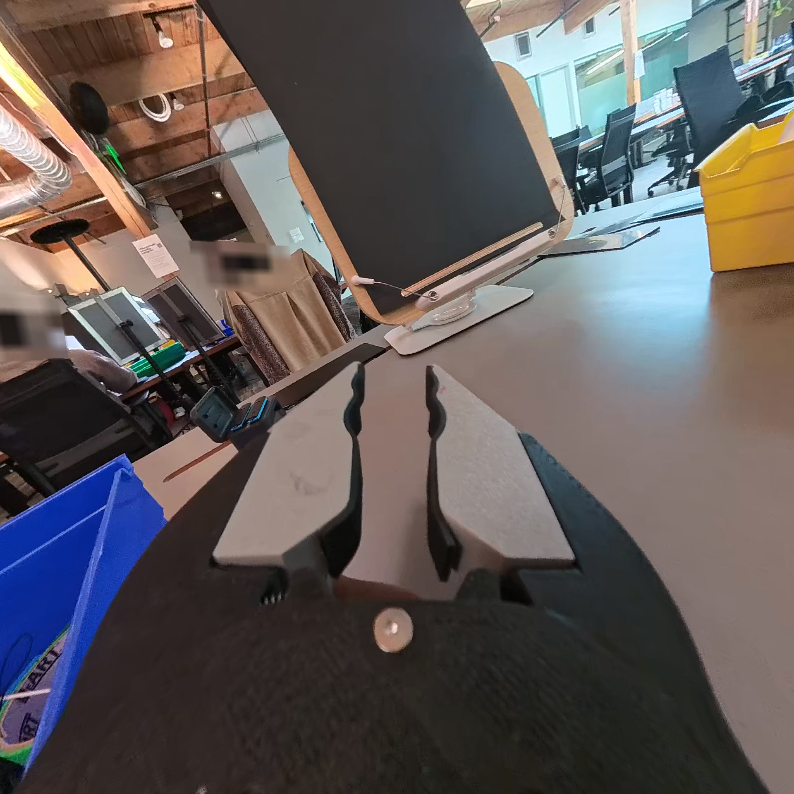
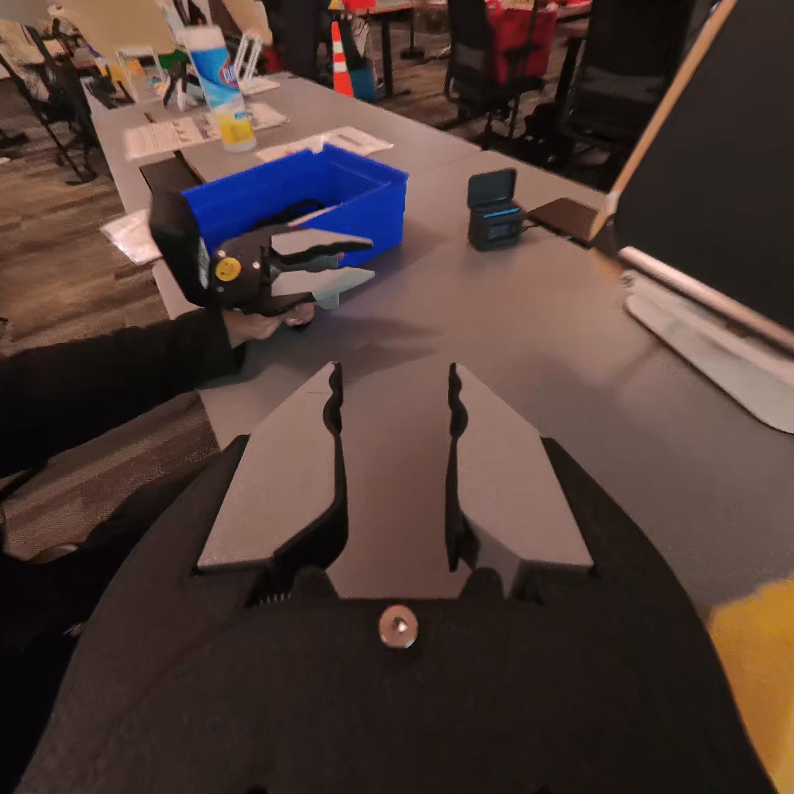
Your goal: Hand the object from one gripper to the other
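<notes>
Empty right claw (image 2: 395, 374), blue bin (image 2: 343, 189) beyond.

Matt grey tabletop (image 1: 644, 386), smooth. Glossy blue plastic bin (image 2: 356, 193) at 11 o'clock. Left gripper (image 1: 393, 378): matt grey plastic fingers (image 1: 300, 472), grainy black body, shiny metal screw (image 1: 393, 630).

open-plan office: desks (image 1: 644, 116), swivel chairs (image 1: 618, 150).

On the table (image 2: 494, 326), the blue bin (image 2: 352, 202) sits left of the charging case (image 2: 493, 210), the stand (image 2: 704, 356) right.
</notes>
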`<state>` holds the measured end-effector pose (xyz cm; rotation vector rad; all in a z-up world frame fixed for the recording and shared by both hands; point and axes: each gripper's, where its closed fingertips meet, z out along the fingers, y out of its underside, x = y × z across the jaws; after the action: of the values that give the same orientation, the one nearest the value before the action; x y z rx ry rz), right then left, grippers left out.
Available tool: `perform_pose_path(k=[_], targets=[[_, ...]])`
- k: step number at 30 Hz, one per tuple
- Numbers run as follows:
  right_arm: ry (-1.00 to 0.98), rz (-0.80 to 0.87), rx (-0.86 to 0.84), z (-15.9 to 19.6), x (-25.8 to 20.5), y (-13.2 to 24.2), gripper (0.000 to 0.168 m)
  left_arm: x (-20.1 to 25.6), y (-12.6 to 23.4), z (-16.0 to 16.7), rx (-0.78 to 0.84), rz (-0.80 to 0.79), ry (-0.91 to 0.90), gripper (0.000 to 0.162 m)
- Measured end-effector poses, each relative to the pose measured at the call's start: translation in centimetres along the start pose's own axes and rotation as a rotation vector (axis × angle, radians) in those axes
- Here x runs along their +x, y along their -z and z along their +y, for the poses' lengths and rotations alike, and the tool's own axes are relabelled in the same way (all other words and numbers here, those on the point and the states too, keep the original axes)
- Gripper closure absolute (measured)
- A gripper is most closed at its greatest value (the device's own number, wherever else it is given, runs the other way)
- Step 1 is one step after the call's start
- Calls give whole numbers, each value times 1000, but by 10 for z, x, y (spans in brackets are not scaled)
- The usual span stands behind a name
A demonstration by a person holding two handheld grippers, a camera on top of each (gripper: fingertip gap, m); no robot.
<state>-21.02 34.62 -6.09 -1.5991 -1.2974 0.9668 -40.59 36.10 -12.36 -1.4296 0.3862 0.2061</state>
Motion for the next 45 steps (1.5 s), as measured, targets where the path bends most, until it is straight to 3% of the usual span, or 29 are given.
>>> perform_pose_path(k=[3,5,9,12,20,30,35,38,41,43,45], targets=[[-3,62,-45,35,19,-75,99,-1,1,-1,7,-8,2,135],[-1,99,-56,52,35,-112,95,-1,0,-1,4,-9,-4,135],[36,136,-38,63,63,-160,99,0,-1,2,-24,-21,-21,136],[93,103,-88,62,73,-181,93,-3,-1,5,-55,-45,8,137],[169,69,-50,58,69,-180,103,-3,0,10,-114,-38,81,133],[21,-4,-124,74,69,-185,95,10,-2,11,-128,-14,-44,136],[-4,-18,-136,77,68,-182,96,13,16,-5,-158,-71,18,137],[-31,-12,-129,77,71,-180,96,-17,44,-30,-188,-169,-47,137],[-47,-5,-122,76,73,-179,99,-85,80,-56,-232,-285,-13,137],[-53,2,-126,76,75,-179,98,-133,100,-49,-369,-325,-23,137],[-62,3,-131,77,74,-179,97,-163,112,-15,-575,-270,26,129]])
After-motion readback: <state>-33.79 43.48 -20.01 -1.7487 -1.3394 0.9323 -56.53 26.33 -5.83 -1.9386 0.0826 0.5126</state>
